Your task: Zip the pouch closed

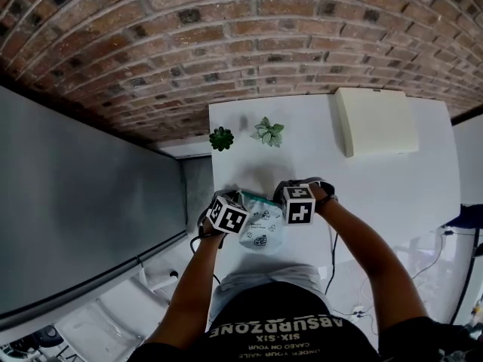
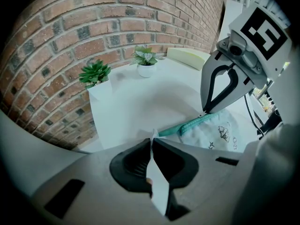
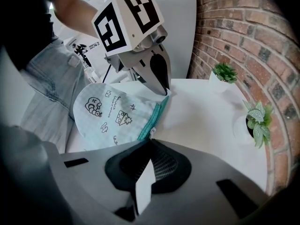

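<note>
A pale blue pouch (image 1: 263,231) printed with small cartoons lies at the near edge of the white table (image 1: 392,194). Its teal zipper band (image 3: 157,116) runs between my two grippers. My left gripper (image 2: 153,142) is shut on the pouch's fabric at one end of the zipper; the right gripper view shows its tips (image 3: 166,92) pinching that corner. My right gripper (image 3: 150,137) is shut at the other end, with the small silver zipper pull (image 3: 151,132) at its tips. Whether the zipper's teeth are joined along the band I cannot tell.
Two small potted plants (image 1: 221,138) (image 1: 268,132) stand at the table's far edge by the brick wall (image 1: 249,44). A cream box (image 1: 376,121) lies at the far right. Cables (image 1: 423,266) hang past the table's right side. A grey surface (image 1: 75,202) lies to the left.
</note>
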Motion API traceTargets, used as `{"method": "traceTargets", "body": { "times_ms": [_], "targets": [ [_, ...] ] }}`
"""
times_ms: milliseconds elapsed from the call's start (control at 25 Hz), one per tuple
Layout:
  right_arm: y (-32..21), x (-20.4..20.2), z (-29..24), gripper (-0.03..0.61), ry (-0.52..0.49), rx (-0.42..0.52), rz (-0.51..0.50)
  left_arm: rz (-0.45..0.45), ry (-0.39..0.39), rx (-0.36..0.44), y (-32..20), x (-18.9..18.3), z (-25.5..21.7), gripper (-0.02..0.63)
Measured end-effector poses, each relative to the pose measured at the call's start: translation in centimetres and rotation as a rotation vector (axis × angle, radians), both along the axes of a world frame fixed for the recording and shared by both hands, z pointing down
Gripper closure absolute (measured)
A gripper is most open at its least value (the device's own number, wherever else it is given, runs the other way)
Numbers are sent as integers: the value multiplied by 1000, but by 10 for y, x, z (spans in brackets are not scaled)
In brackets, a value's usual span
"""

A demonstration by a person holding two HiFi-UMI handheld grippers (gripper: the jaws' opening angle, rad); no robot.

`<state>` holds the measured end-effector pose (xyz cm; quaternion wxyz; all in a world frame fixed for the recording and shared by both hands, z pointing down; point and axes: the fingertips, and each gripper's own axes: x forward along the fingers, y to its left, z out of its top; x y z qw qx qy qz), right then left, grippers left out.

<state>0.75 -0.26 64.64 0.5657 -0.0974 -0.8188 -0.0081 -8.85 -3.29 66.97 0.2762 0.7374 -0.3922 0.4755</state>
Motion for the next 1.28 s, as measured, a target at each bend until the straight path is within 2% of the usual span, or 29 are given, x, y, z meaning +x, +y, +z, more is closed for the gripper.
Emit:
{"method": "traceTargets", "body": {
  "times_ms": [240, 1280],
  "targets": [
    [-1, 5, 3, 578, -20, -9, 53, 6, -2, 5, 0, 0, -2, 595],
    [0, 22, 3, 578, -19, -6, 108, 10, 5, 7, 1, 2, 0, 595]
  ]
}}
